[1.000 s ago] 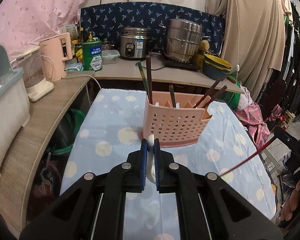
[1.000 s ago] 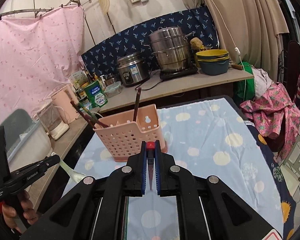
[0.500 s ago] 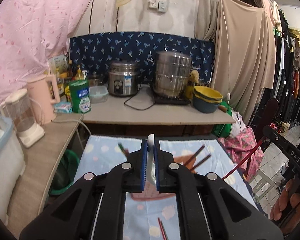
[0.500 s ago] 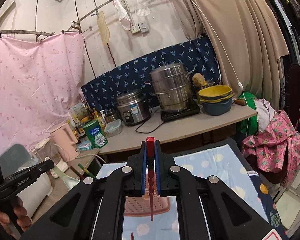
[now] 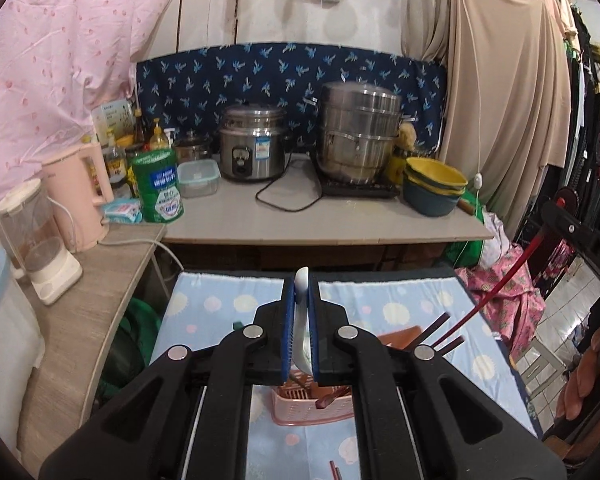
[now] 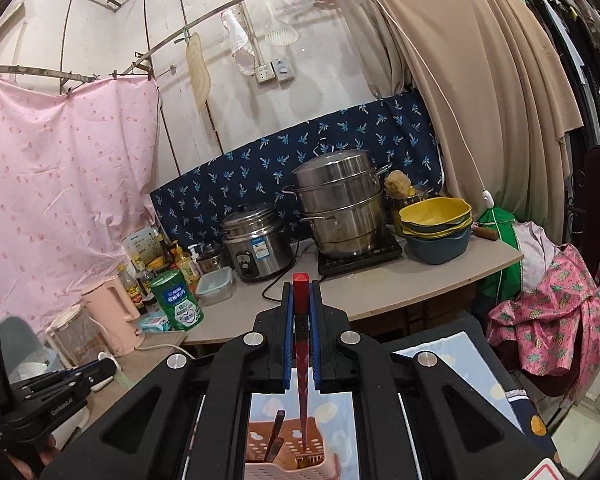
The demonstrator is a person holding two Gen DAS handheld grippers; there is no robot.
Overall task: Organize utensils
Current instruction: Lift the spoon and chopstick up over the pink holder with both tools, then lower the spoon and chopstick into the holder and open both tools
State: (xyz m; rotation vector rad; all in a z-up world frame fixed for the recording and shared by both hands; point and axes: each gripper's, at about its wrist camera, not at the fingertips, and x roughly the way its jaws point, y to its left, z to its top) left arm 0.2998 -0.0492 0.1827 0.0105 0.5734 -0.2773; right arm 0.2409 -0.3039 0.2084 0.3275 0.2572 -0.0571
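Observation:
My left gripper (image 5: 301, 280) is shut on a white spoon (image 5: 301, 320) and holds it upright, above the pink perforated utensil basket (image 5: 312, 410). Dark chopsticks (image 5: 440, 330) stick out of the basket. My right gripper (image 6: 301, 284) is shut on a red chopstick (image 6: 302, 380); its tip points down into the pink basket (image 6: 296, 462) just below. The red chopstick (image 5: 500, 288) and the right gripper's body also show at the right edge of the left wrist view.
The basket stands on a table with a blue dotted cloth (image 5: 220, 308). Behind it a counter (image 5: 320, 220) holds a rice cooker (image 5: 252, 148), a steel steamer pot (image 5: 360, 132), stacked bowls (image 5: 434, 184), a green tin and a pink kettle. Loose chopsticks (image 5: 334, 470) lie on the cloth.
Both grippers have risen and tilted up over the basket, which dropped from mid-frame to the bottom of both views. The red chopstick's tip now hangs in the basket opening.

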